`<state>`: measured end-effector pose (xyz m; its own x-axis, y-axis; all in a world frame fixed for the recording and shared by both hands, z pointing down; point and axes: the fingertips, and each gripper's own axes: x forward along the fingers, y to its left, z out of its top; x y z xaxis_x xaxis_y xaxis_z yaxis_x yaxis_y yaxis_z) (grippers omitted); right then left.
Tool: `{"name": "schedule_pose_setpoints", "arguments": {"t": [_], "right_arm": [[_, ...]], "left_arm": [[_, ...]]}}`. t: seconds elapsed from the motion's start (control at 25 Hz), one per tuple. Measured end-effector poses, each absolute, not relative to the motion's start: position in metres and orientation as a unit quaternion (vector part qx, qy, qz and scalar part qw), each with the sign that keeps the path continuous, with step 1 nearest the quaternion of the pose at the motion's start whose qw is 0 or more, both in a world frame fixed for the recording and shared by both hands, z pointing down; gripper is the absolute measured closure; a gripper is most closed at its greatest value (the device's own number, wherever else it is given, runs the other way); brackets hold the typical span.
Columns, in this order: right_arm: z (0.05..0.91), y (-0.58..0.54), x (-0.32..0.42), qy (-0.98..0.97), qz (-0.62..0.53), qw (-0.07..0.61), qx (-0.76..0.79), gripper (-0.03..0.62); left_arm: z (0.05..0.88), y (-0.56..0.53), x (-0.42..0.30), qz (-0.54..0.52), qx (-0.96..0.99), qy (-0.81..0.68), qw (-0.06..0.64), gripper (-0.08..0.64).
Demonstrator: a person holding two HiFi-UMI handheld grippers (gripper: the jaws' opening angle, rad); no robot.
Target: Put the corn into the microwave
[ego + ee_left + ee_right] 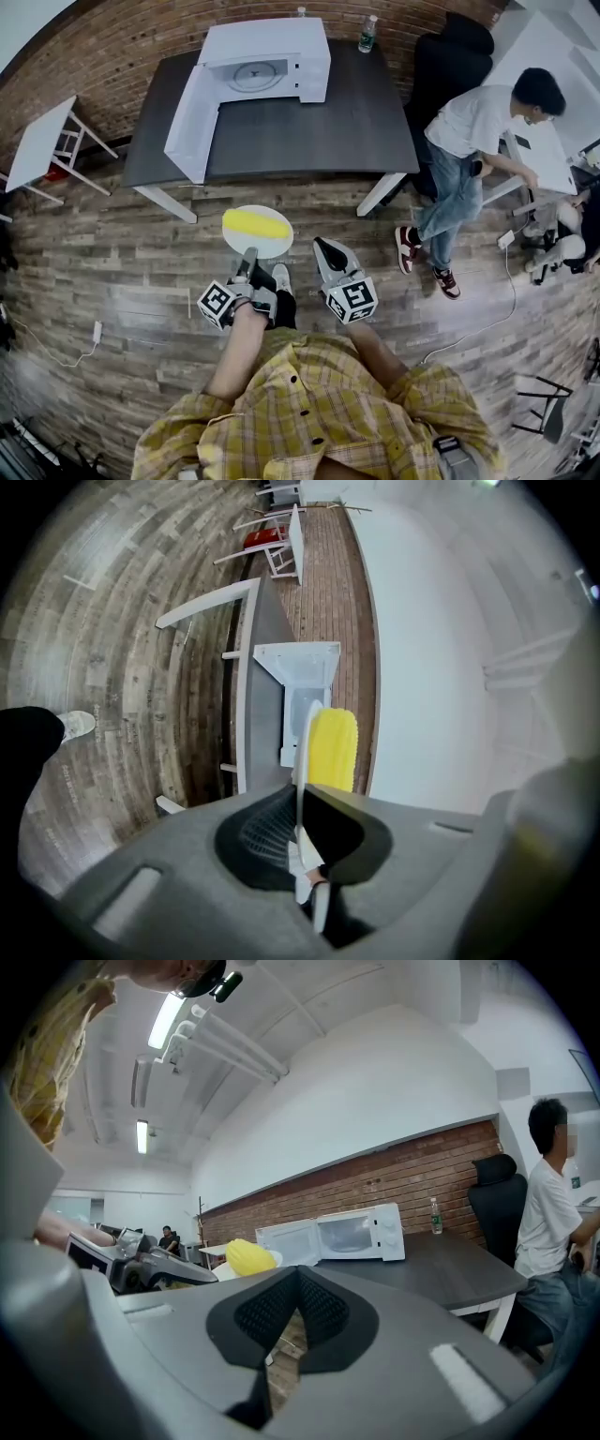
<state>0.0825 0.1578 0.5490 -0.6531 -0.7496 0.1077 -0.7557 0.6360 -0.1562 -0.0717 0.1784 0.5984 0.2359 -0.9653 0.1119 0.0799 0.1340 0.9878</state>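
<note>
Left gripper (pixel 298 832) clamps the plate (pixel 274 240) under the corn (pixel 254 223), right gripper (pixel 295 1283) closed empty: looks mid-carry, next a level approach to the open microwave (pixel 267 61).

No word, brand or number can be read in any view. The cube (pixel 217 302) on the left gripper (pixel 248 258) and the one on the right gripper (pixel 325 248) bear only black-and-white square markers (patterns, not letters). The bottle (pixel 367 33), far ahead of both grippers, has a label too small to read.
</note>
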Motion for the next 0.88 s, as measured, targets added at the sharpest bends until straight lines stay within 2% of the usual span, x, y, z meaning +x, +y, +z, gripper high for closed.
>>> {"name": "schedule_pose_setpoints", "arguments": {"t": [0.88], "right_arm": [[0.513, -0.031, 0.017, -0.885, 0.094, -0.004, 0.455, 0.592]], "left_arm": [[0.583, -0.009, -0.134, -0.380, 0.522, -0.441, 0.623, 0.541]]}}
